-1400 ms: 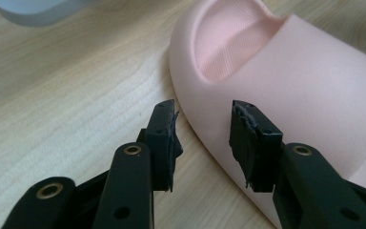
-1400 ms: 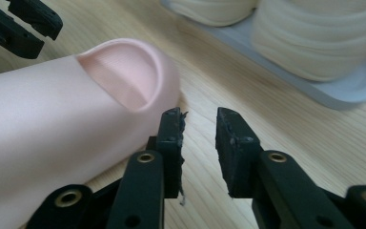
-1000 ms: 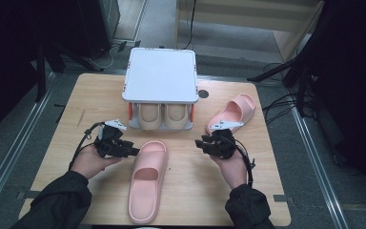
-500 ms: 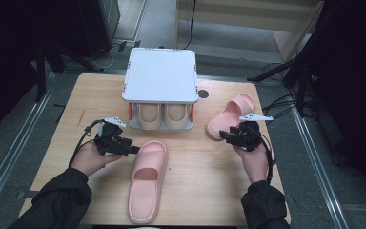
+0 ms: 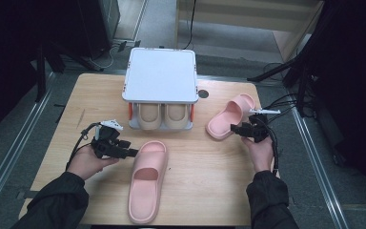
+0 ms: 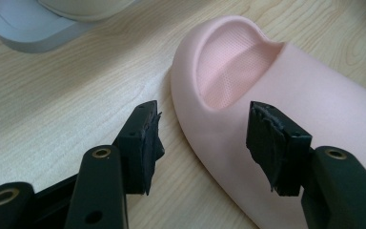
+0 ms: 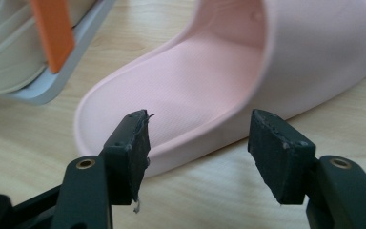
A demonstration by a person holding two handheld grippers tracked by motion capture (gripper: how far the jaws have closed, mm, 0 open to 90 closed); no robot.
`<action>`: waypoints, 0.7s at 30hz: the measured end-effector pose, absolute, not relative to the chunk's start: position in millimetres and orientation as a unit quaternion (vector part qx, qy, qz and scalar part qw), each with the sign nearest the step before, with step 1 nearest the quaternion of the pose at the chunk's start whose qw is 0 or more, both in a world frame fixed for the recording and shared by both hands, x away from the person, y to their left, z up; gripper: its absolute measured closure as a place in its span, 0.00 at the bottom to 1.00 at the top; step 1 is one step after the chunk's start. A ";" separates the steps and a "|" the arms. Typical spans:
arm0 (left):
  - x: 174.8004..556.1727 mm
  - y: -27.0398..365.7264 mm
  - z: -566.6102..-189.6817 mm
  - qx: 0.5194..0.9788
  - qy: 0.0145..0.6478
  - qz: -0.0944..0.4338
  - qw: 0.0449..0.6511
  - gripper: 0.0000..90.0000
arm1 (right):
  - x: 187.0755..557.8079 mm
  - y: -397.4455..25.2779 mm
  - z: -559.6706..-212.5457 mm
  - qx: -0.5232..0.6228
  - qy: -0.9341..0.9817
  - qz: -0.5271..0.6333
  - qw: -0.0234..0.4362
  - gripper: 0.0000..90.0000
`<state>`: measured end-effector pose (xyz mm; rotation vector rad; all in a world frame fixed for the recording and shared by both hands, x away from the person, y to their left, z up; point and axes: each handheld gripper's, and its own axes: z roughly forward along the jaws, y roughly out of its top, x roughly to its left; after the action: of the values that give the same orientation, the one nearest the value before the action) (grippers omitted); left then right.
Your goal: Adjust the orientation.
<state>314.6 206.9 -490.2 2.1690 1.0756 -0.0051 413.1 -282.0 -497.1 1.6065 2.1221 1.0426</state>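
One pink slipper (image 5: 147, 181) lies at the front middle of the table, toe pointing away. My left gripper (image 5: 132, 153) sits open at its toe's left side. In the left gripper view the toe (image 6: 276, 95) lies ahead of the open left gripper (image 6: 205, 129), with the right jaw over its edge. A second pink slipper (image 5: 231, 116) lies at the right, angled. My right gripper (image 5: 234, 128) is open at its near side. The right gripper view shows this slipper's heel rim (image 7: 219, 62) just beyond the open right gripper (image 7: 198, 138). Nothing is held.
A white-topped shoe rack (image 5: 161, 76) stands at the back middle of the wooden table (image 5: 205, 186), with a beige pair (image 5: 164, 116) on its lower shelf. Its grey base and orange post (image 7: 52, 28) are close to the right slipper. Cables trail off the right edge.
My right gripper has moved right and slightly away, from the table's middle to the near side of the right slipper. The left gripper has barely shifted.
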 end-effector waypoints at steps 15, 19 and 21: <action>293.2 216.1 -490.9 0.829 0.433 0.013 0.353 0.49 | 460.2 -293.2 -506.1 0.611 0.700 0.329 0.171 0.42; 291.0 218.5 -491.2 0.827 0.437 0.014 0.354 0.49 | 466.8 -292.9 -508.9 0.621 0.694 0.316 0.179 0.47; 290.1 220.0 -491.3 0.826 0.439 0.014 0.353 0.49 | 468.4 -293.7 -510.0 0.622 0.693 0.316 0.182 0.50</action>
<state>290.1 220.0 -491.3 2.1374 1.1355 0.0365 468.4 -293.7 -510.0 1.7540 1.9566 0.8910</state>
